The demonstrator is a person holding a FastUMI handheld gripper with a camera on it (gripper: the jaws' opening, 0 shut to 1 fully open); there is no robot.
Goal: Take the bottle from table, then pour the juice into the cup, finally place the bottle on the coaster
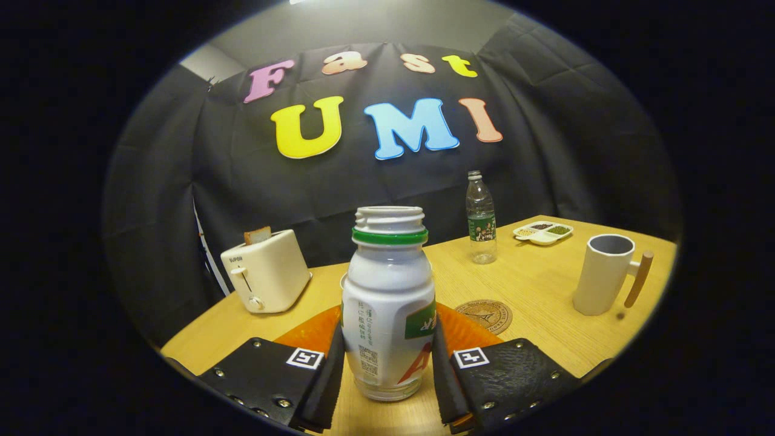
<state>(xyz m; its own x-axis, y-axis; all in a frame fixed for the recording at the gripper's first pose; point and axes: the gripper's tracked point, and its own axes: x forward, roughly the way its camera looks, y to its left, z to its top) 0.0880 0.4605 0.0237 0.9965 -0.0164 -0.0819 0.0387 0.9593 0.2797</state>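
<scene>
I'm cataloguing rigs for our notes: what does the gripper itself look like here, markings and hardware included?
The gripper has two broad, flat finger plates with a textured surface, studded with small round metal rivets along their edges. Each plate carries a small square white tag with a black pattern near its inner corner. Slim flat pads line the inner faces.

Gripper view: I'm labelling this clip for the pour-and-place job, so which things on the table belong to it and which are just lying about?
Part of the job:
- white bottle, cap off, upright between the fingers of the gripper
- cup with a wooden handle
- round coaster

Just lying about:
- toaster with a slice in it
- clear water bottle
- divided snack dish
- orange mat behind the bottle
</scene>
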